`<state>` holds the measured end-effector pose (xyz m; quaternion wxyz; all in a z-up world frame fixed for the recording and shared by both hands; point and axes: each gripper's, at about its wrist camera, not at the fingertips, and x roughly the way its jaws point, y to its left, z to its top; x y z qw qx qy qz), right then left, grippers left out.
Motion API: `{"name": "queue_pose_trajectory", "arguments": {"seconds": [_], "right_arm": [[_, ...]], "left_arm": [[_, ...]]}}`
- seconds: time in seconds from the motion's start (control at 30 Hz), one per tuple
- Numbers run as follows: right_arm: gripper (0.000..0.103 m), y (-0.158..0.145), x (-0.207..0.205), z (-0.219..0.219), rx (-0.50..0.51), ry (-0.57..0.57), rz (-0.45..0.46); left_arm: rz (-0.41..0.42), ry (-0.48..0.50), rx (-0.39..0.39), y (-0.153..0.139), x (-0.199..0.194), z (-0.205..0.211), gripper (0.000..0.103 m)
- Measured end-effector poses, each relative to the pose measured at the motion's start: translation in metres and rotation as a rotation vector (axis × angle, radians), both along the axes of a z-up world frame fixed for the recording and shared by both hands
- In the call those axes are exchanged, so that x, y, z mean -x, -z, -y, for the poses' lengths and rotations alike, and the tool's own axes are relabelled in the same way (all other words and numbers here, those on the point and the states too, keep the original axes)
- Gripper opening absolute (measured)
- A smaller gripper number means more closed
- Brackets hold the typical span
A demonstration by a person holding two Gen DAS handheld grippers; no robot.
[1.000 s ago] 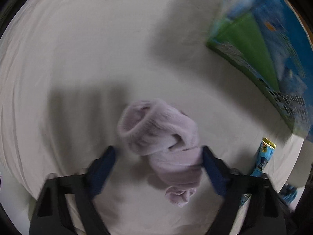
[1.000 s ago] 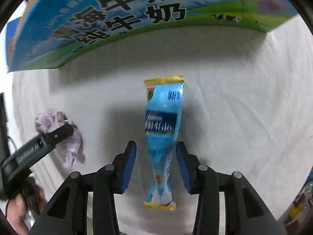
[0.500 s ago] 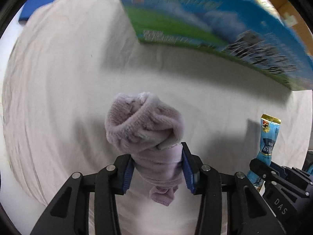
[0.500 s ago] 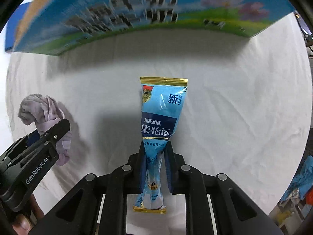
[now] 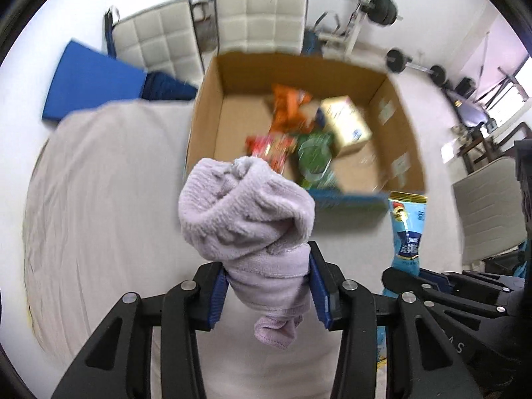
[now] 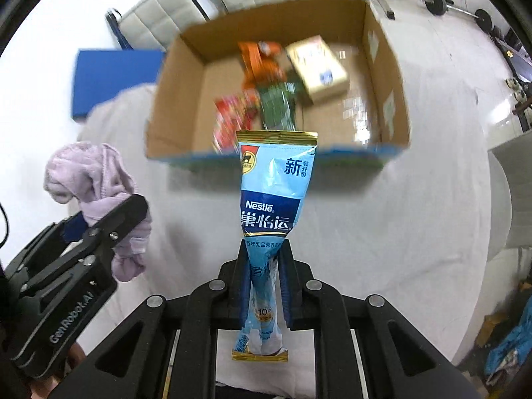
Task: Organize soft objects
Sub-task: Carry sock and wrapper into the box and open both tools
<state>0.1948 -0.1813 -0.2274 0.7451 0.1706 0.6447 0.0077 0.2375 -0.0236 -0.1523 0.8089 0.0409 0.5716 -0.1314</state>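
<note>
My left gripper [image 5: 267,282] is shut on a lilac fluffy sock [image 5: 246,206] and holds it in the air above the white sheet, just short of the open cardboard box [image 5: 206,106]. My right gripper [image 6: 264,266] is shut on a blue Nestle pouch [image 6: 272,199] and holds it upright in front of the same box [image 6: 179,99]. The pouch also shows at the right of the left wrist view [image 5: 407,229]. The sock and left gripper show at the left of the right wrist view [image 6: 96,179].
The box holds an orange packet [image 5: 287,106], a red packet [image 5: 271,146], a green packet [image 5: 314,159] and a tan carton [image 5: 345,123]. White sheet [image 5: 99,199] covers the table. Padded chairs [image 5: 259,20], a blue mat [image 5: 89,83] and gym weights stand beyond.
Both grippers closed on their objects, the sock and the pouch, and lifted them off the sheet. They now sit higher, with the inside of the box in view.
</note>
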Motion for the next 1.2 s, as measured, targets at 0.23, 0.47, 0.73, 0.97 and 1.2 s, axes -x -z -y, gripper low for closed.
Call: {"name": "queue_pose_trajectory", "arguments": {"seconds": [0.23,0.47,0.73,0.97,1.2], "right_arm": [[0.016,-0.041,-0.048,0.038,0.091,0.045,0.100],[0.016,-0.018,-0.118,0.074,0.200,0.085,0.060],[0.016,0.060,-0.183,0.098,0.263,0.090,-0.074],[0.016,0.109,-0.201,0.101,0.318,0.078,-0.151],[0.022,0.127,-0.207,0.103,0.315,0.065,-0.204]], "left_arm": [[0.100,0.032,-0.021,-0.054,-0.047,0.015,0.040],[0.065,0.048,-0.059,-0.038,-0.120,0.024,0.041],[-0.105,0.070,-0.117,0.036,-0.196,0.039,0.041],[-0.235,0.073,-0.199,0.108,-0.226,0.048,0.041],[-0.303,0.063,-0.214,0.134,-0.231,0.054,0.045]]}}
